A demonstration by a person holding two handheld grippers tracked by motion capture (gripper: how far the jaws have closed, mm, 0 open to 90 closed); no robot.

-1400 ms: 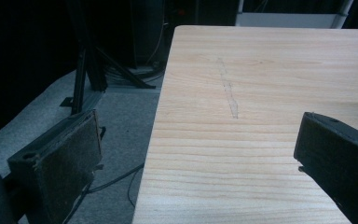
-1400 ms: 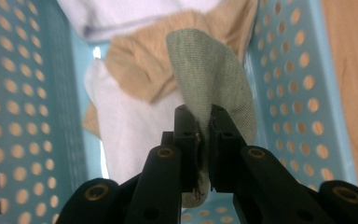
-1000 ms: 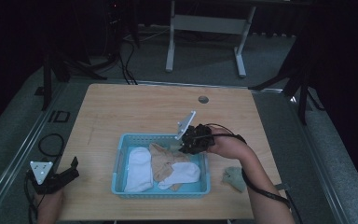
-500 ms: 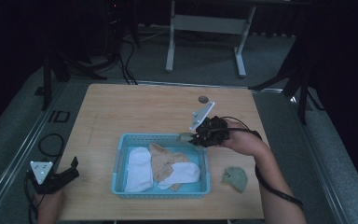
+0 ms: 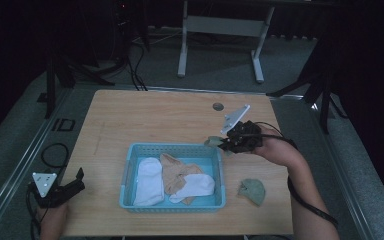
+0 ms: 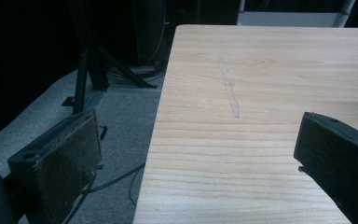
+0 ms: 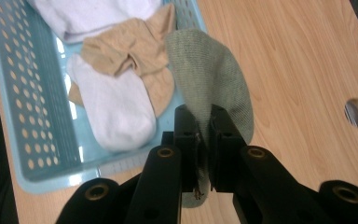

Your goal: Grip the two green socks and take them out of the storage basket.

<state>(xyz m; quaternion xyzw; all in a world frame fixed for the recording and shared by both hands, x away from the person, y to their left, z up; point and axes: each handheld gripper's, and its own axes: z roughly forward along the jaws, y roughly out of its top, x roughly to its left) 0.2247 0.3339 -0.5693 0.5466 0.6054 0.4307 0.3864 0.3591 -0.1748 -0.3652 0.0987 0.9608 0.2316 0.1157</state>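
My right gripper (image 5: 226, 144) hangs just past the far right corner of the blue basket (image 5: 126, 175), shut on a grey-green sock (image 5: 213, 141). In the right gripper view the sock (image 7: 214, 74) fans out beyond the closed jaws of the gripper (image 7: 204, 122), above the basket's rim (image 7: 51, 179). In the basket lie white socks (image 5: 149, 180) and tan socks (image 5: 176, 170). A second green sock (image 5: 252, 191) lies on the table to the right of the basket. My left gripper (image 5: 76, 181) rests open at the table's near left corner, nothing between its pads (image 6: 70, 154).
The wooden table (image 5: 160, 120) has a round cable hole (image 5: 218, 106) near its far edge. Its left edge (image 6: 156, 140) drops to grey floor with cables and black stand legs (image 6: 88, 70). A white desk frame (image 5: 220, 30) stands behind the table.
My right gripper has carried the green sock rightward and a little up, from over the basket to beyond its right rim. The left gripper has stayed put.
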